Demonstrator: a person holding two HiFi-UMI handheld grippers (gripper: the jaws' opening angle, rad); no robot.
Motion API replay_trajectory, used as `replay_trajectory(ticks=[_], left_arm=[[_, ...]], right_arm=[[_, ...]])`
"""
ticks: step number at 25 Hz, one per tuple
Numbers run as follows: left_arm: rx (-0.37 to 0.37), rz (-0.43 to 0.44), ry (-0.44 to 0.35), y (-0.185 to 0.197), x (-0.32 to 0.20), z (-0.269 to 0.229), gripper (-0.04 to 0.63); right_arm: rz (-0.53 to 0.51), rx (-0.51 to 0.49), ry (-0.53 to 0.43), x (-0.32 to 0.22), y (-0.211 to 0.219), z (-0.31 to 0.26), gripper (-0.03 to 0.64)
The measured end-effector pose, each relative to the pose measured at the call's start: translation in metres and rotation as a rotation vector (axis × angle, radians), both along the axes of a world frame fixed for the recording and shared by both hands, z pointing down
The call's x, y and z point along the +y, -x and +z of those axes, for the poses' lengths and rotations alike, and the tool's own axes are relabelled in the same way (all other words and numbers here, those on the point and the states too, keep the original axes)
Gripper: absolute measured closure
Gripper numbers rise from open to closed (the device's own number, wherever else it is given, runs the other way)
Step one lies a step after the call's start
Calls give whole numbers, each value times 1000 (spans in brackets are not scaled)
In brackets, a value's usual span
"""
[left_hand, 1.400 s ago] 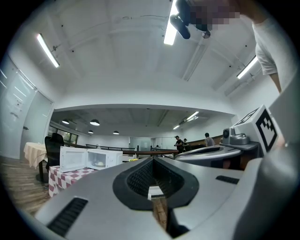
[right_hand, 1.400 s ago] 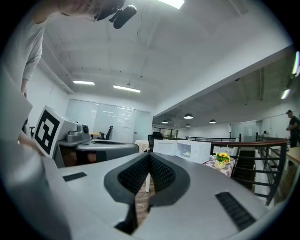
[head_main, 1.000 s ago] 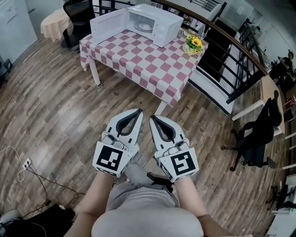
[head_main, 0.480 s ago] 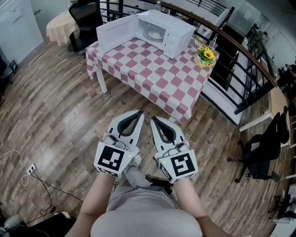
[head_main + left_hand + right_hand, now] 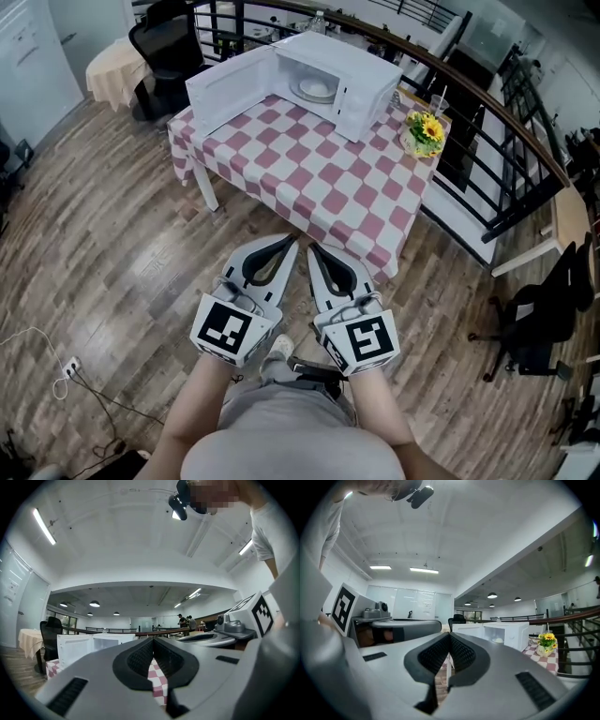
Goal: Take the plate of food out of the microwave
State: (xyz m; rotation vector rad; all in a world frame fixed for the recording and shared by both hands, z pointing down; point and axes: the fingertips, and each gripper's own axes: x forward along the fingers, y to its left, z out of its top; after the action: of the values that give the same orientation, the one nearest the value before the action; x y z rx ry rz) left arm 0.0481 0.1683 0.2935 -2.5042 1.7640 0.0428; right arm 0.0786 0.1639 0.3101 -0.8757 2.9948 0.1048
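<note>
Holding left tool and right tool closed, empty, well short of worktop; plate inside open microwave. We risk tipping plate if rim grip uneven, one-sided.

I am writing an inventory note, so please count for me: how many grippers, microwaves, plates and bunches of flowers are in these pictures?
2 grippers: left gripper, right gripper
1 microwave, door open
1 plate, inside the microwave
1 bunch of flowers, yellow, on the checked table
Total: 5
</note>
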Motion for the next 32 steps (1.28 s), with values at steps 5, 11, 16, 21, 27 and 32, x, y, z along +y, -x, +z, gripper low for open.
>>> replay_trajectory(ticks=[5, 11, 16, 21, 27, 32], left_arm=[[50, 9, 2, 20, -34, 4, 592], [9, -42, 51, 42, -68, 12, 592], [-5, -49, 86, 52, -89, 18, 593], [-23, -51, 93, 58, -109, 21, 592], [44, -19, 58, 65, -140, 18, 594], [13, 9, 56, 76, -174, 14, 594]], right_arm=[[10, -1, 10, -37, 19, 2, 592], [27, 6, -12, -68, 29, -3, 592], [62, 8, -4, -89, 26, 2, 592], [81, 8, 7, -108, 26, 7, 592], [121, 15, 16, -136, 30, 12, 592], [142, -17, 34, -168, 43, 7, 592]])
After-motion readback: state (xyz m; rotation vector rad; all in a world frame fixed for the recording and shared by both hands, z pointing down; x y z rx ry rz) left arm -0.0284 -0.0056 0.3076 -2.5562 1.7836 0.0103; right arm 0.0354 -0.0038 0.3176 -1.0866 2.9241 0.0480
